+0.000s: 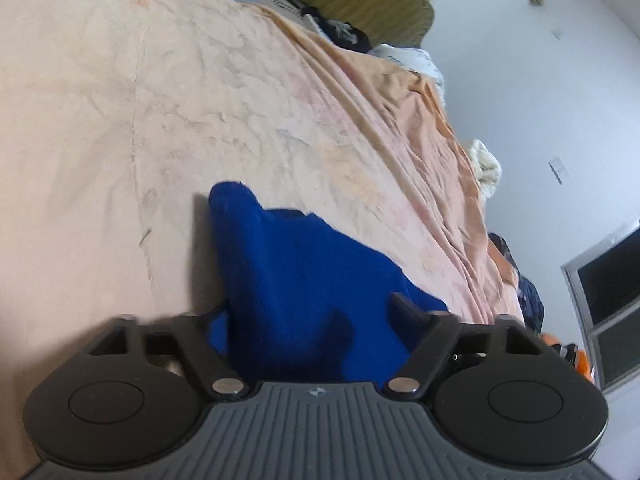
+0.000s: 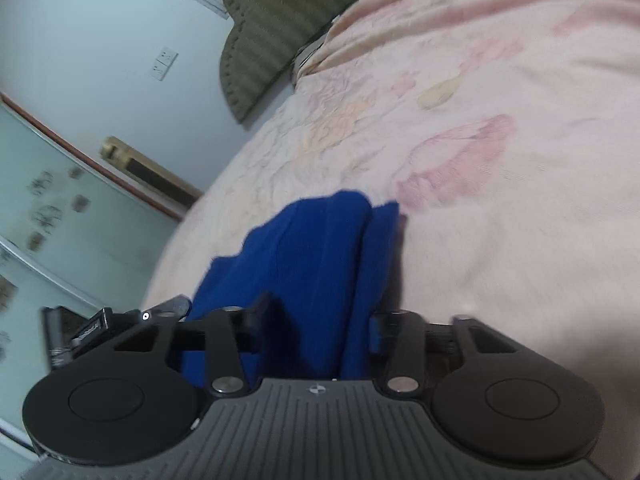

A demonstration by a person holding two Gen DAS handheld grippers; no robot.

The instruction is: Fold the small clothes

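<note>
A blue fleece garment (image 1: 296, 280) hangs bunched from my left gripper (image 1: 308, 320), above a pale peach bedsheet (image 1: 160, 120). The cloth fills the gap between the left fingers and hides their tips; the gripper is shut on it. The same blue garment (image 2: 320, 272) shows in the right wrist view, draped in folds between the fingers of my right gripper (image 2: 320, 320), which is shut on it. Both views are tilted and the garment is lifted off the bed.
The flowered bedsheet (image 2: 480, 120) covers the bed. An olive green headboard (image 2: 272, 24) stands at the far end. Loose clothes (image 1: 344, 32) lie by the headboard. White walls, a socket (image 2: 164, 64) and a dark window (image 1: 608, 280) lie beyond the bed.
</note>
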